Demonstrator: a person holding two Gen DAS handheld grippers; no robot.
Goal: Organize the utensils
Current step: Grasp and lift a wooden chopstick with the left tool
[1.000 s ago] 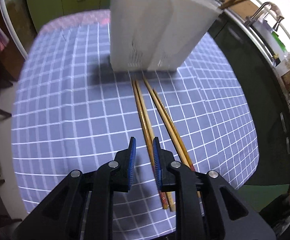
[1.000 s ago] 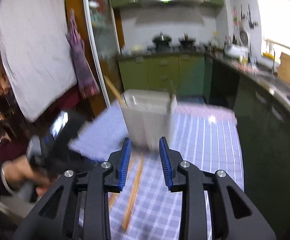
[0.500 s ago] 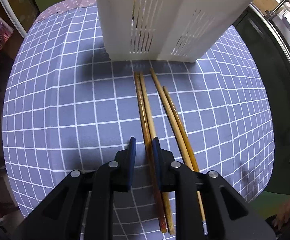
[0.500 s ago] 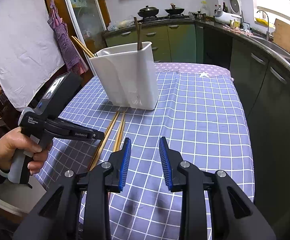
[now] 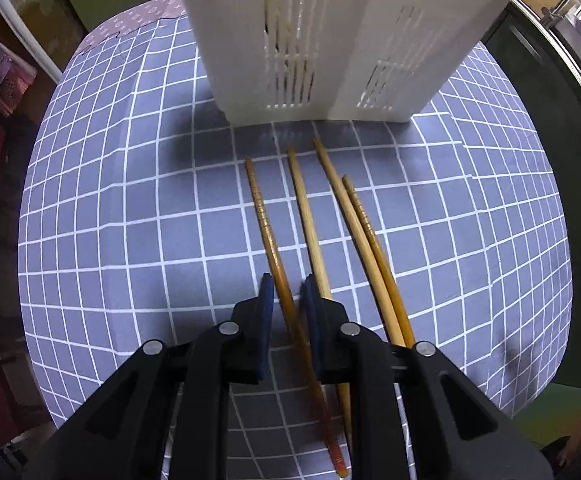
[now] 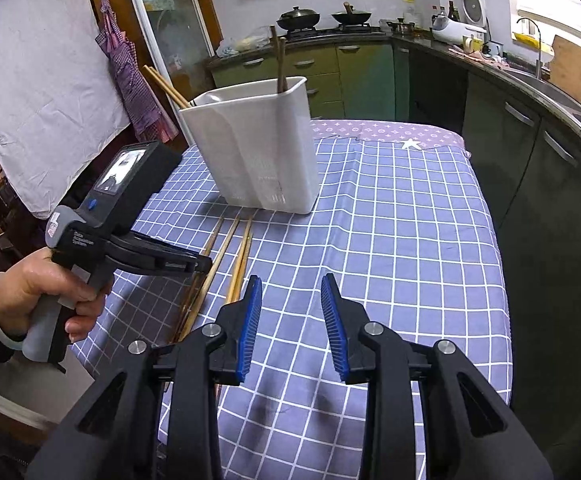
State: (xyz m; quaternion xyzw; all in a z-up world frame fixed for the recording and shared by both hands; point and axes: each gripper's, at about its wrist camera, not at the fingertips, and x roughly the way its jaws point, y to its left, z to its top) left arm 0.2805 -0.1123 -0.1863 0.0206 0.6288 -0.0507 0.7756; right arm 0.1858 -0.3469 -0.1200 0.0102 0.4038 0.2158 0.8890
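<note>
Blue-and-white checked tablecloth (image 5: 130, 240) on kitchen table. White slotted plastic utensil holder (image 5: 330, 40) upright at far side, chopsticks inside. Four loose wooden chopsticks (image 5: 310, 216) flat on cloth, near side of holder. Left gripper (image 5: 286, 292): pointed steeply down, jaws clamped on leftmost dark wooden chopstick (image 5: 268, 236). Right gripper (image 6: 290, 300): above bare cloth, right of chopsticks, jaws partly apart and widening, nothing between.

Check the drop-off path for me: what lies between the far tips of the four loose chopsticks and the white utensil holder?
Only a bare strip of checked tablecloth lies between the chopsticks and the white holder. Nothing blocks that gap. The left wrist view shows it most clearly.
</note>
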